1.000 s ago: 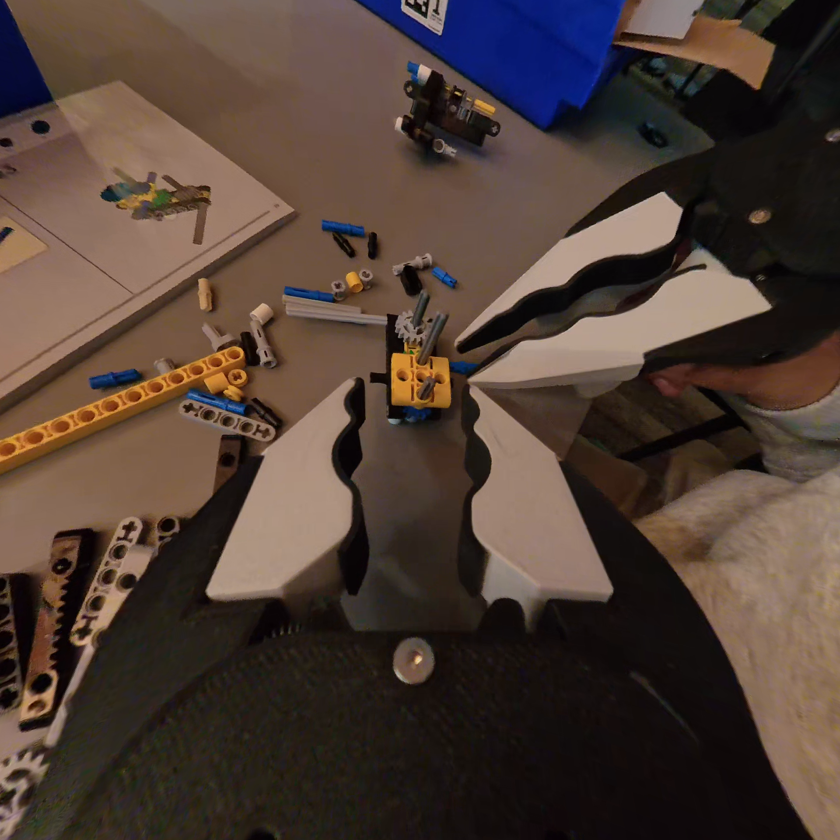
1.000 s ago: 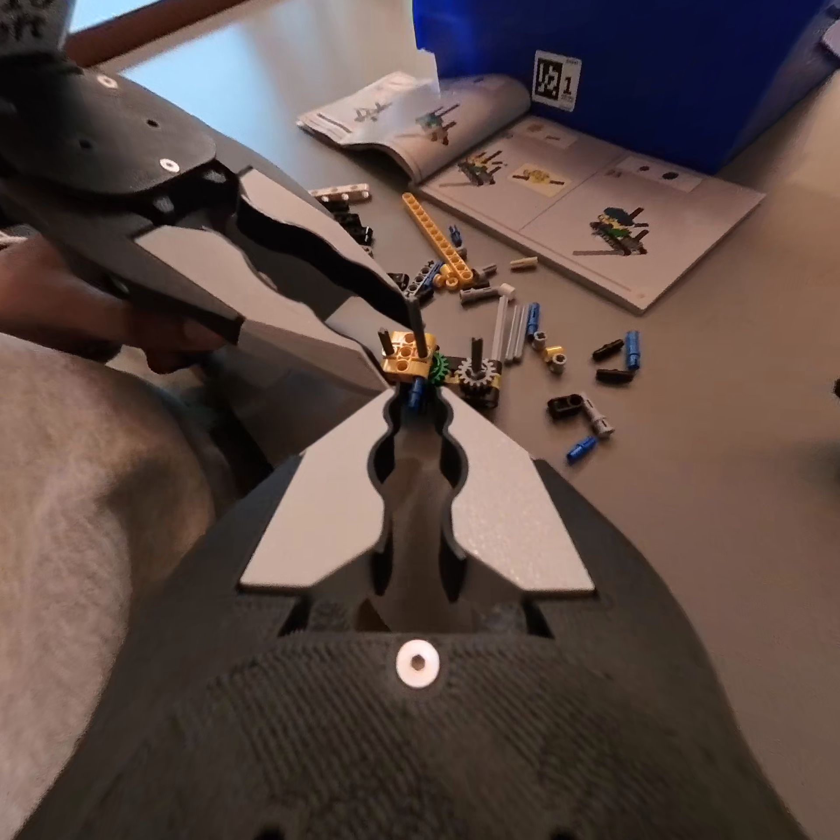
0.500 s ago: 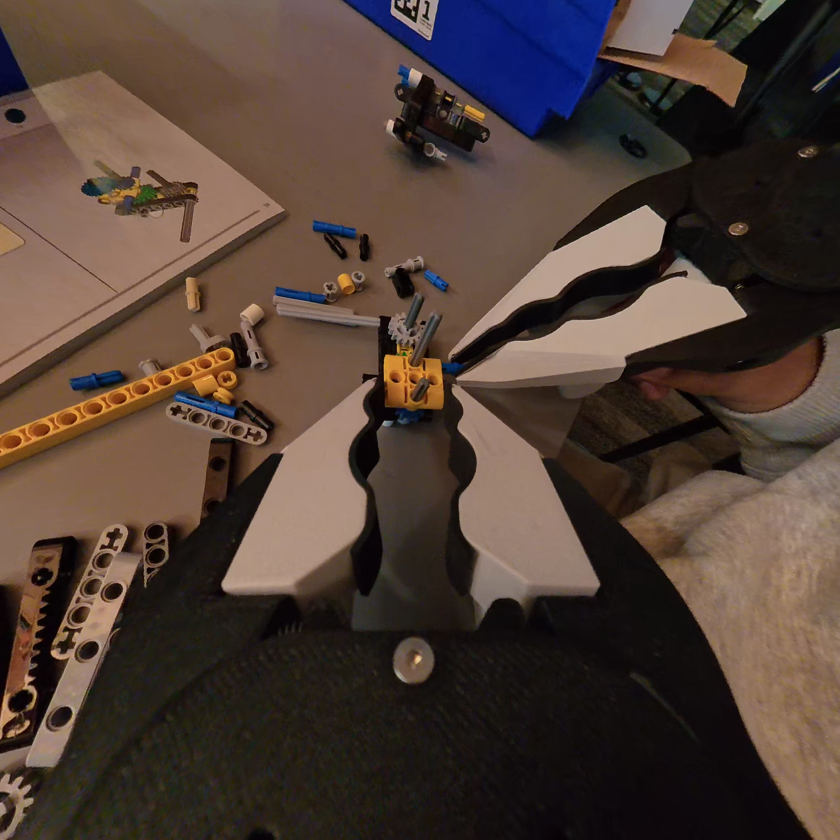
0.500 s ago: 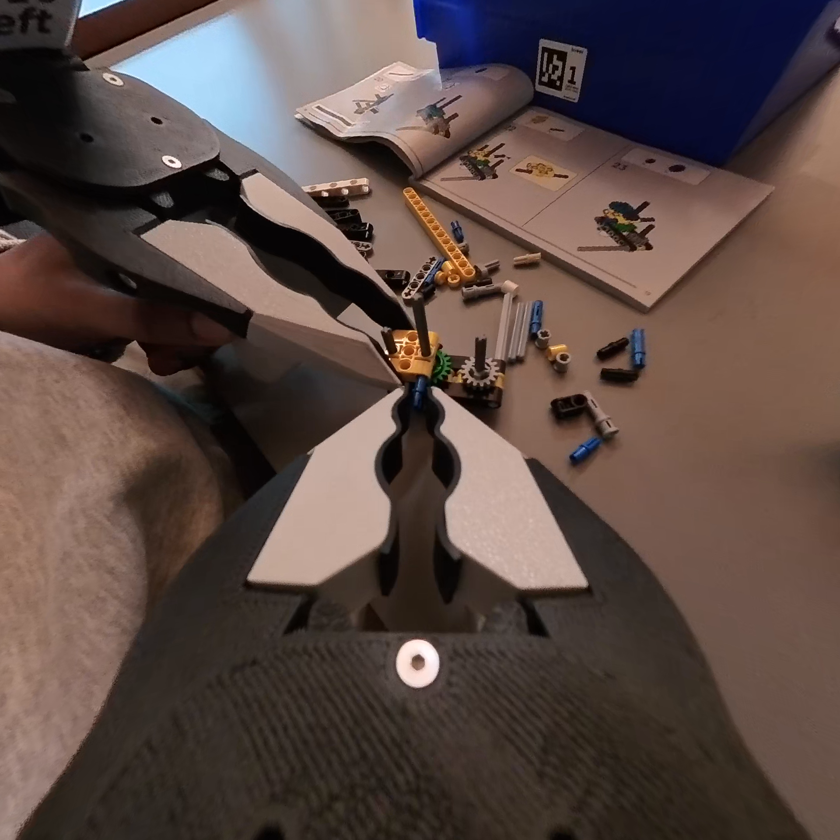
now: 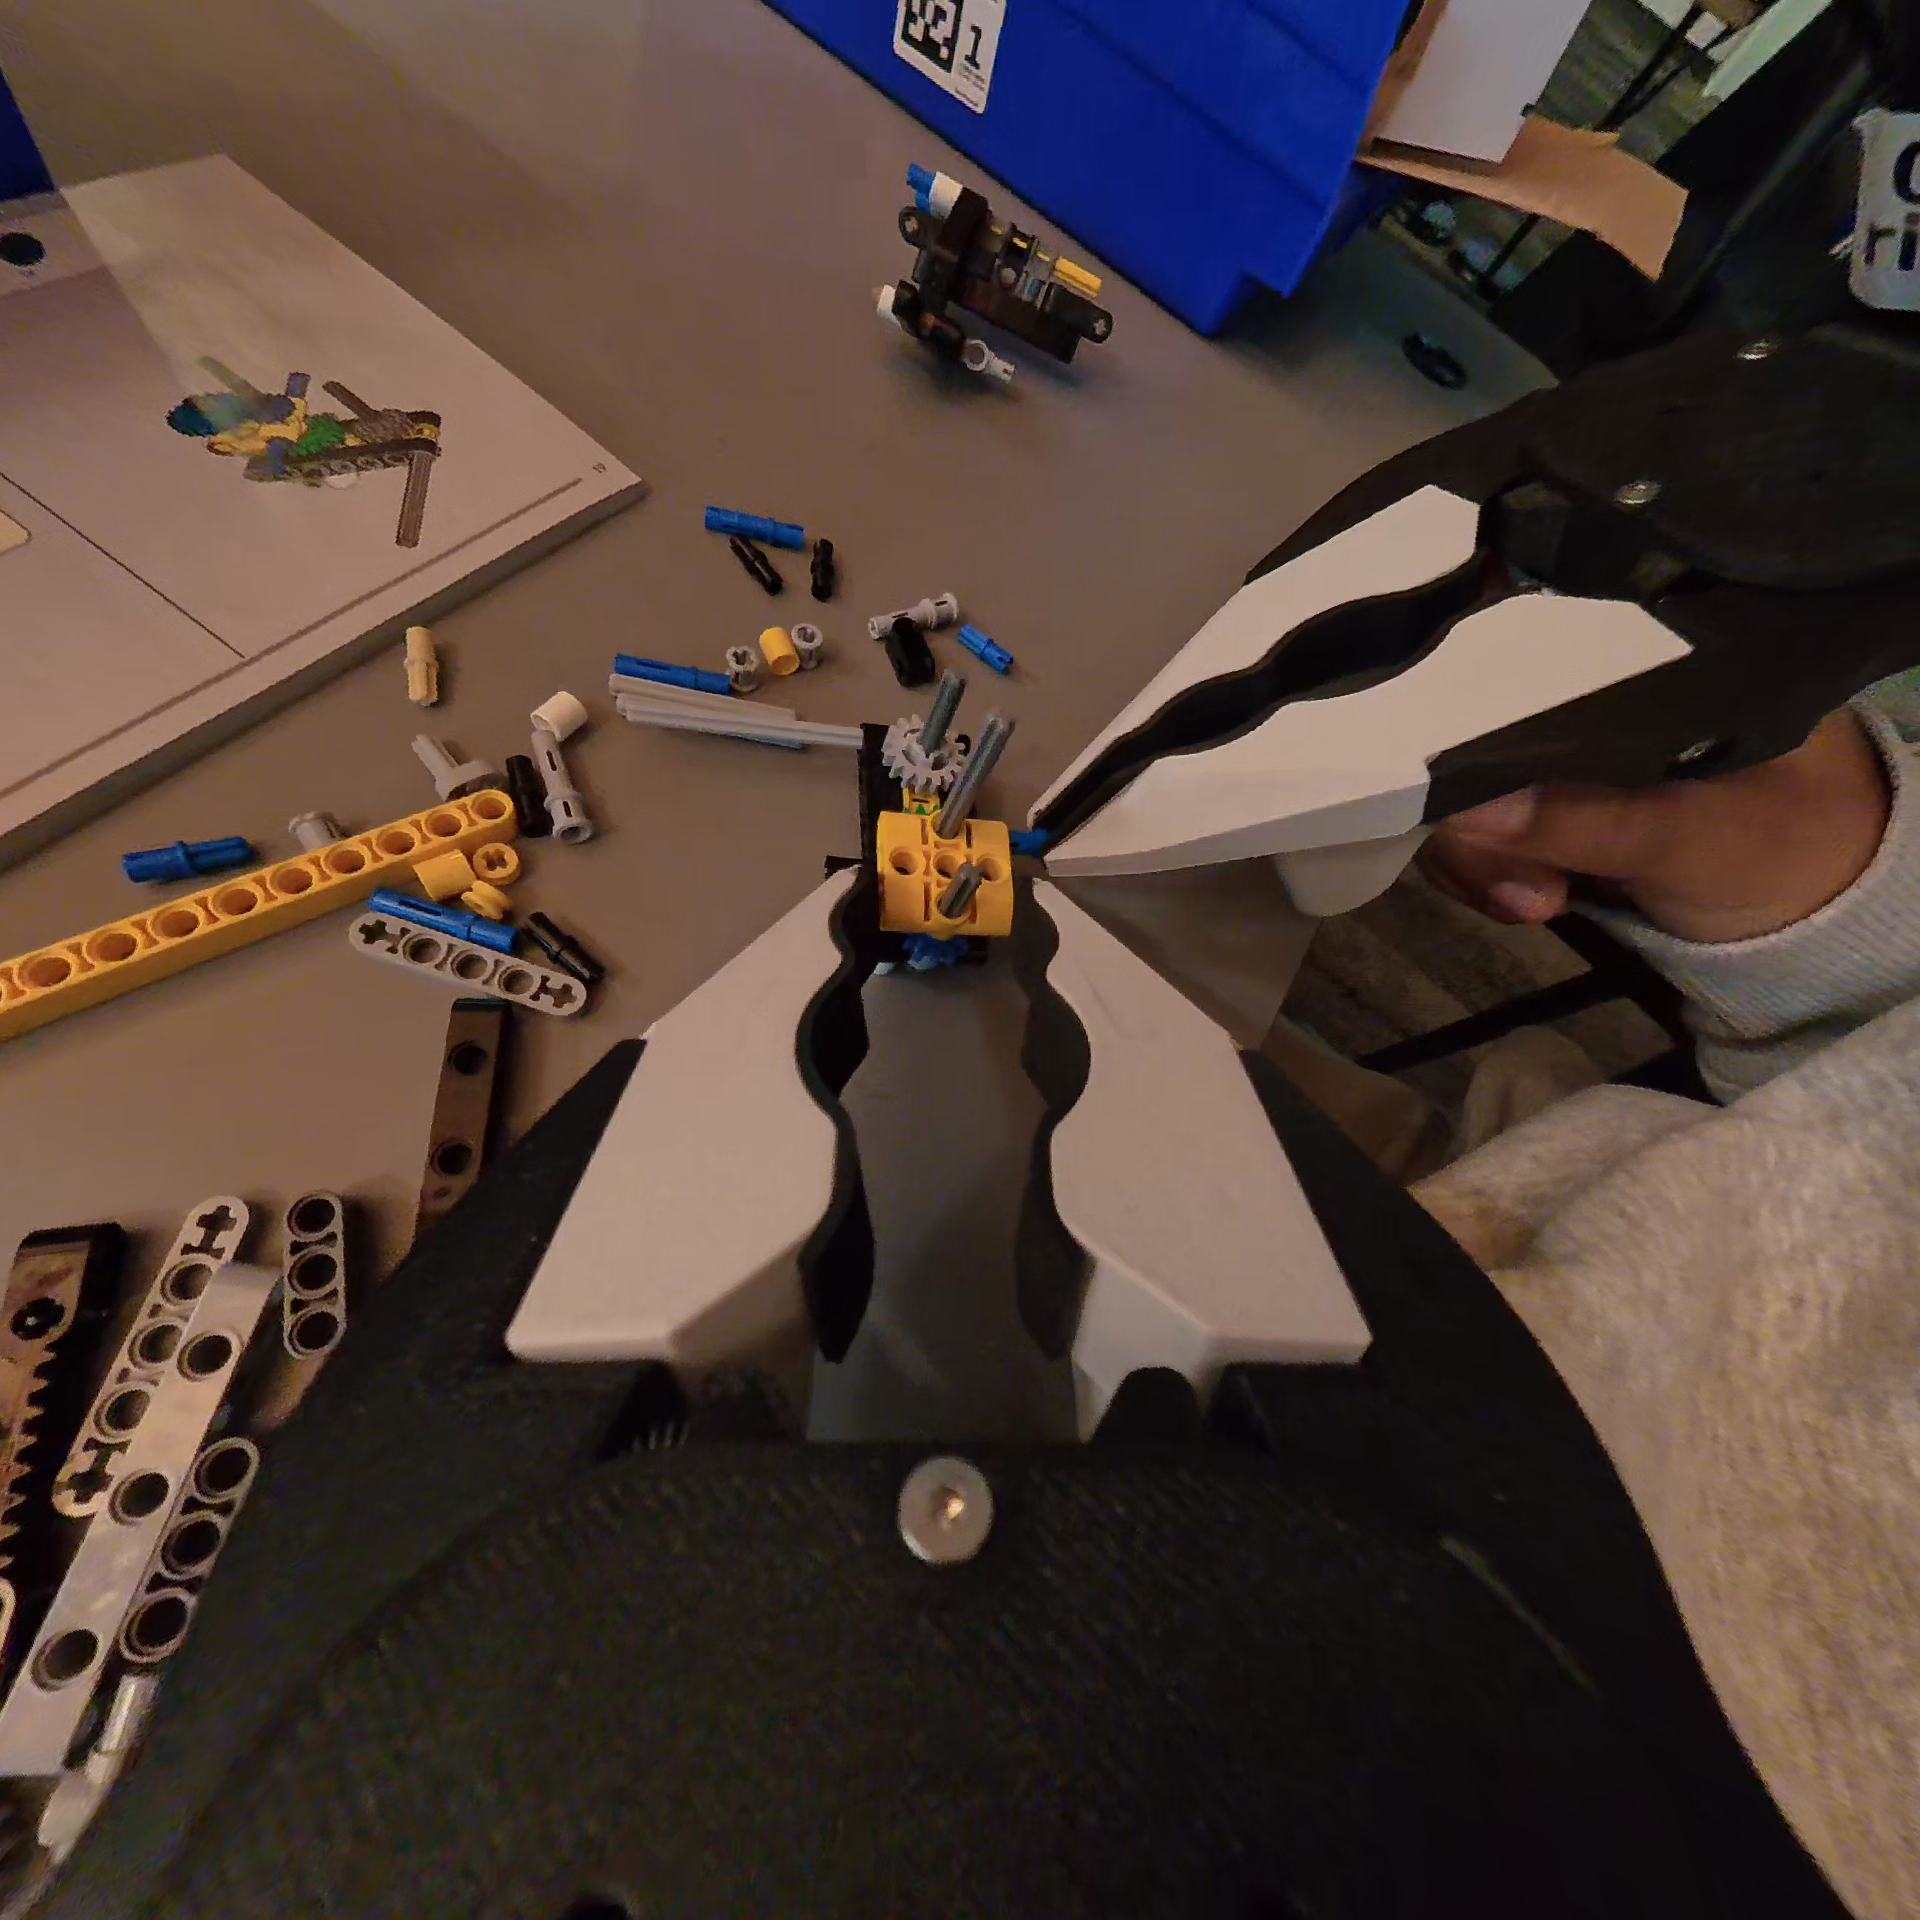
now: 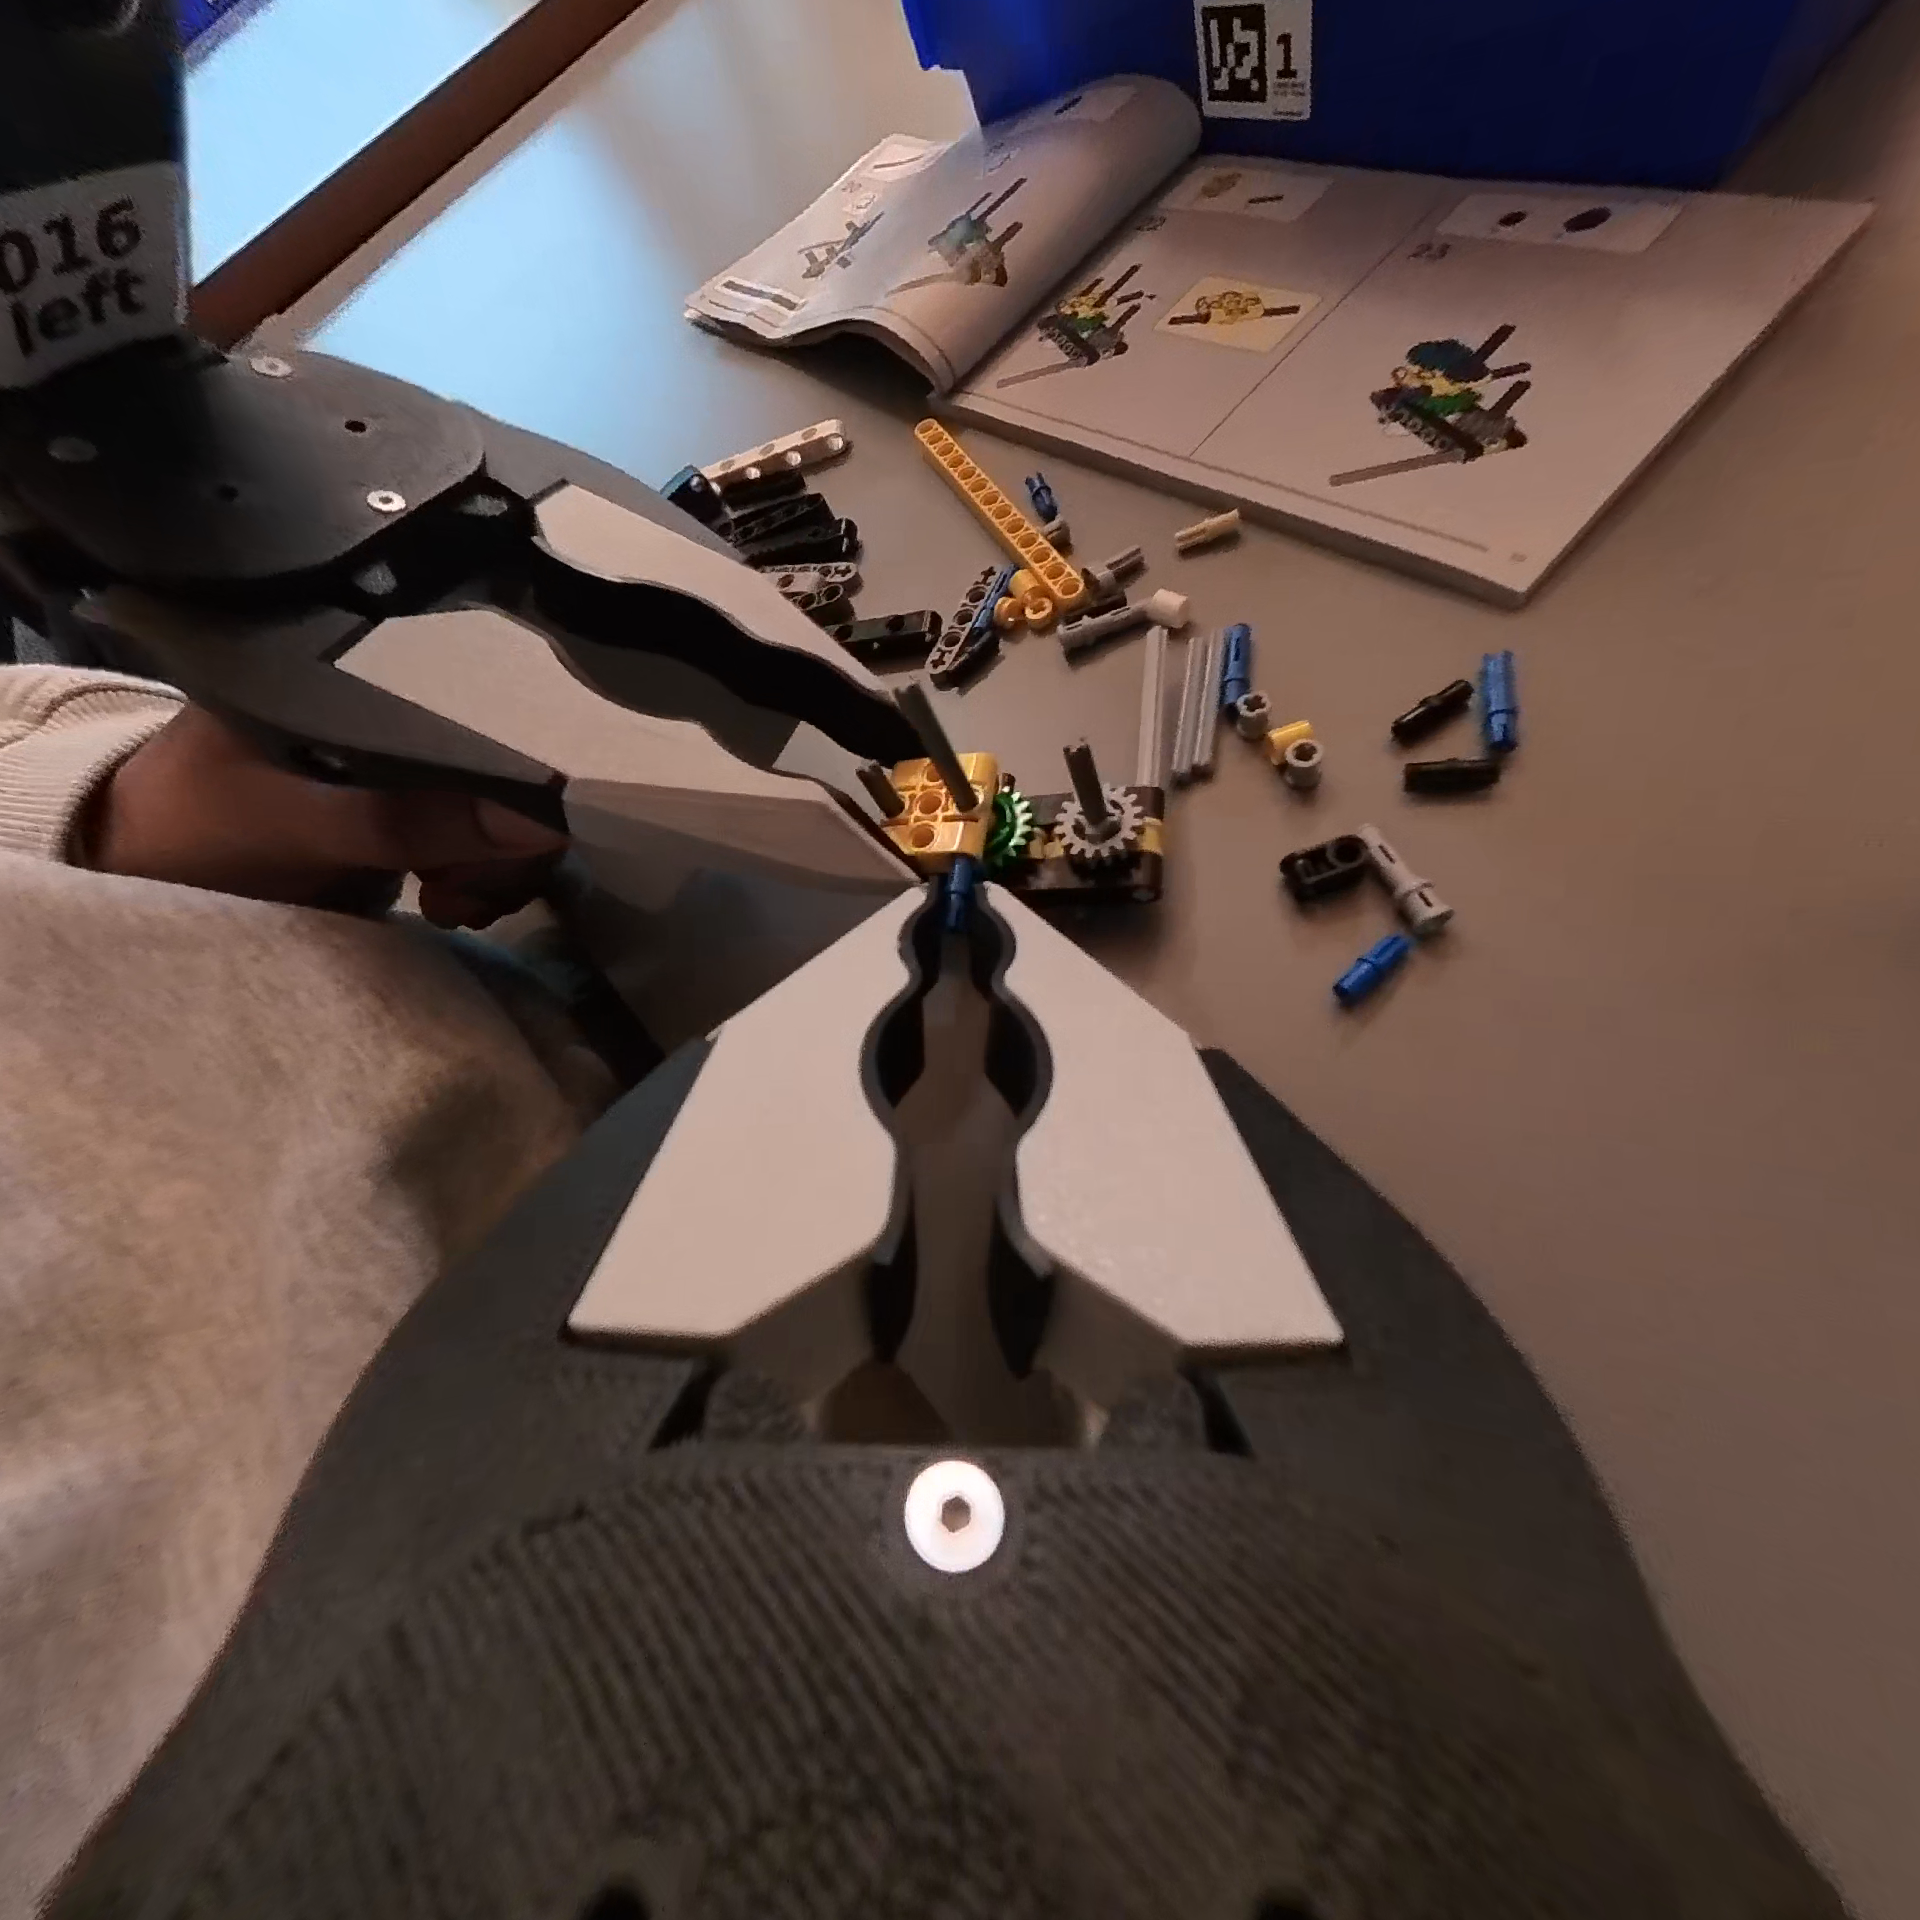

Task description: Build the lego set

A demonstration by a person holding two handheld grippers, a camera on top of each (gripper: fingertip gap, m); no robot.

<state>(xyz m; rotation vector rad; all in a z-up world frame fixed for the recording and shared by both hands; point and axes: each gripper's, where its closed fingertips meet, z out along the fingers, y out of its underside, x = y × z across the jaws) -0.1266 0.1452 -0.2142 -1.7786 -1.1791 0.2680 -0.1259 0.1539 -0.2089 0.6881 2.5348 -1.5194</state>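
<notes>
A small assembly stands on the grey table (image 5: 1039,468): a yellow block (image 5: 940,873) with grey axles sticking up, a grey gear (image 5: 920,764) and a black beam. The right wrist view shows the same block (image 6: 940,805) next to a green gear (image 6: 1010,826). My left gripper (image 5: 940,914) is shut on this assembly, one pad on each side of the yellow block. My right gripper (image 6: 961,899) is shut on a short blue pin (image 6: 958,883). It holds the pin's end against the block's side. The pin's tip also shows in the left wrist view (image 5: 1025,840).
An open instruction booklet (image 5: 260,436) lies at the left and a blue bin (image 5: 1143,125) at the back. A second small black assembly (image 5: 987,275) sits near the bin. A long yellow beam (image 5: 208,914), loose pins and grey and black beams (image 5: 135,1455) lie at the left. My two grippers' fingertips are within a few centimetres of each other.
My left gripper moved forward and its jaws closed from wide open onto the yellow block assembly. My right gripper's jaws tightened on the blue pin and stayed at the block's side.
</notes>
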